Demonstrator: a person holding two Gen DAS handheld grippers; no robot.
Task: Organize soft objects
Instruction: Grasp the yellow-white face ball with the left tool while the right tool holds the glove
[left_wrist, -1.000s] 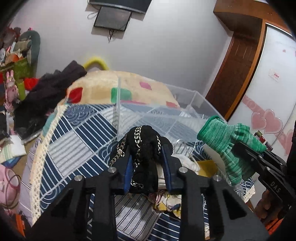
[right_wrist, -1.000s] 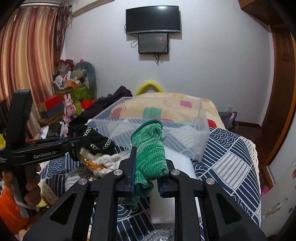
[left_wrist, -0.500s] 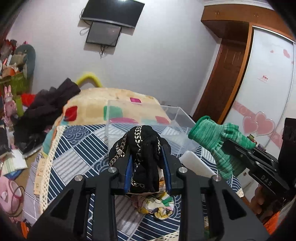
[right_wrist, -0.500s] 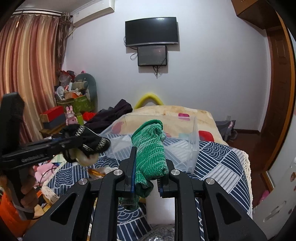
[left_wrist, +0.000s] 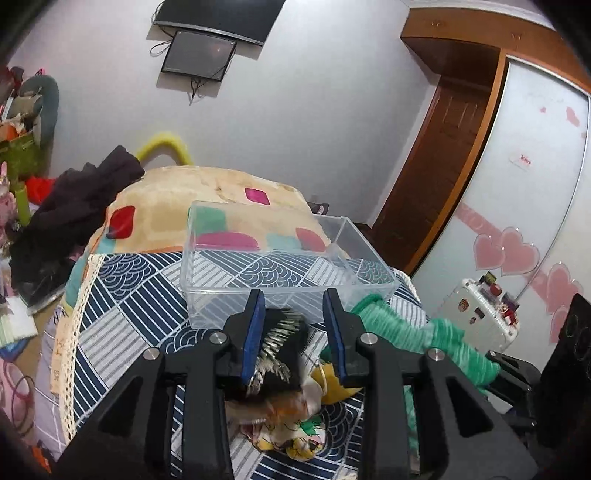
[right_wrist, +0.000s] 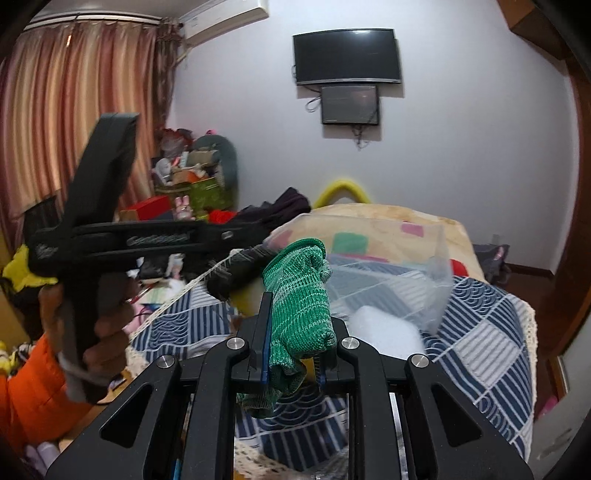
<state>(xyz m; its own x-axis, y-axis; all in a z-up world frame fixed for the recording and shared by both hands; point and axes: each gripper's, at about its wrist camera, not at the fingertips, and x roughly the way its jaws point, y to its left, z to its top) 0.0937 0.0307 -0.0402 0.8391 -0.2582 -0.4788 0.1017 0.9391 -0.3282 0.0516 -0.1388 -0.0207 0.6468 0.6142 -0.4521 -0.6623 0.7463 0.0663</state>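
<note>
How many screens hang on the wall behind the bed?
2. The larger screen is mounted high on the wall, and the smaller screen hangs directly under it. Both are dark. No other screens show, though parts of the room are out of view.

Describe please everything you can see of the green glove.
The green glove looks like a soft knit in green flecked with white, with a rolled darker cuff pointing up. It hangs crumpled, its lower end drooping below the fingers. The right gripper is shut on its middle. It is held in the air before the clear plastic box, apparently without touching it.
</note>
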